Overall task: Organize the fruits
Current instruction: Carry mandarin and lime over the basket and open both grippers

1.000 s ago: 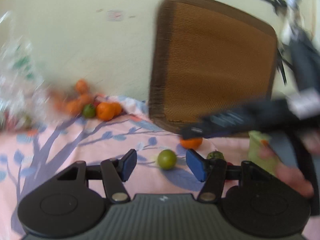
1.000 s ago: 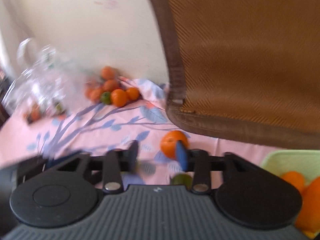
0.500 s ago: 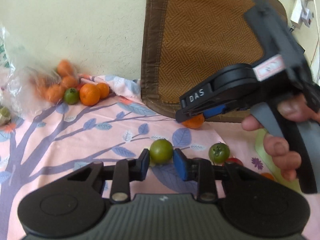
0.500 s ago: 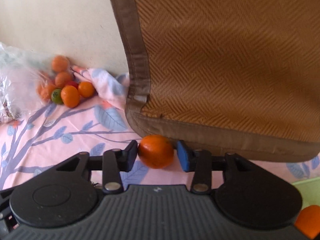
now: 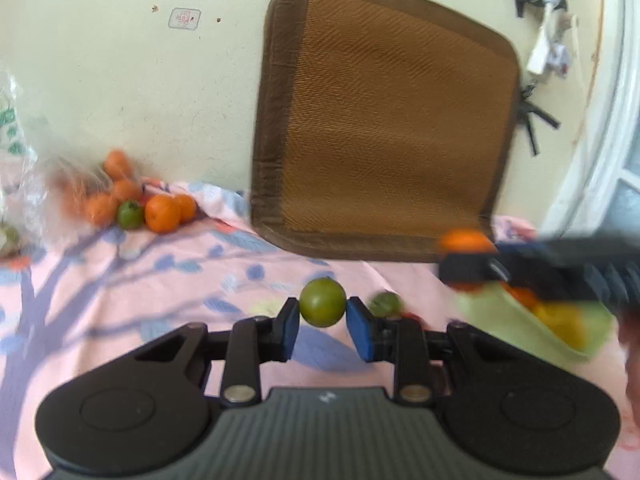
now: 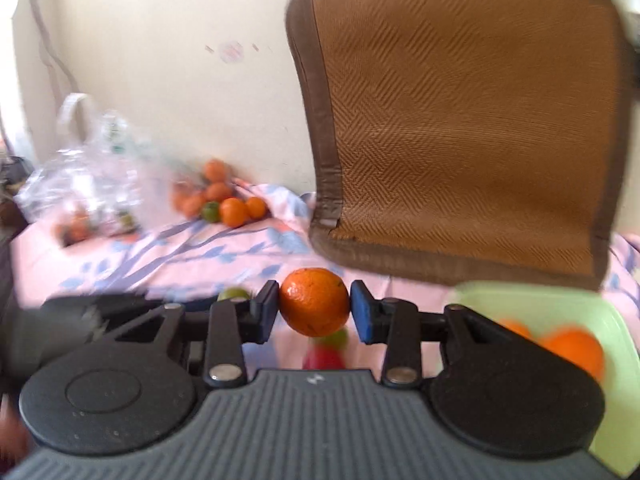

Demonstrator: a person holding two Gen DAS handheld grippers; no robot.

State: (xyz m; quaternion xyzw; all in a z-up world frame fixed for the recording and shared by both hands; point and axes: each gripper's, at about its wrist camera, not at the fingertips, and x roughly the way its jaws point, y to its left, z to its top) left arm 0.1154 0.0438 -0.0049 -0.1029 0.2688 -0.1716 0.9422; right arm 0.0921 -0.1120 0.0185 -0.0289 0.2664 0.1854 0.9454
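Observation:
My left gripper (image 5: 322,320) is shut on a green fruit (image 5: 322,307), held above the pink floral cloth (image 5: 120,292). My right gripper (image 6: 314,312) is shut on an orange (image 6: 314,301); it also shows at the right of the left wrist view (image 5: 466,258), above the light green tray (image 5: 516,332). The tray (image 6: 560,300) holds several oranges (image 6: 578,350). A second green fruit (image 5: 385,304) and a red fruit (image 6: 324,358) lie on the cloth below the grippers.
A pile of oranges with one green fruit (image 5: 140,208) sits at the back left by the wall, beside a clear plastic bag (image 6: 80,176). A brown woven cushion (image 5: 392,120) leans against the wall behind the tray.
Both grippers have closed on their fruits and lifted them off the cloth. The right gripper has carried the orange to the right, over the green tray.

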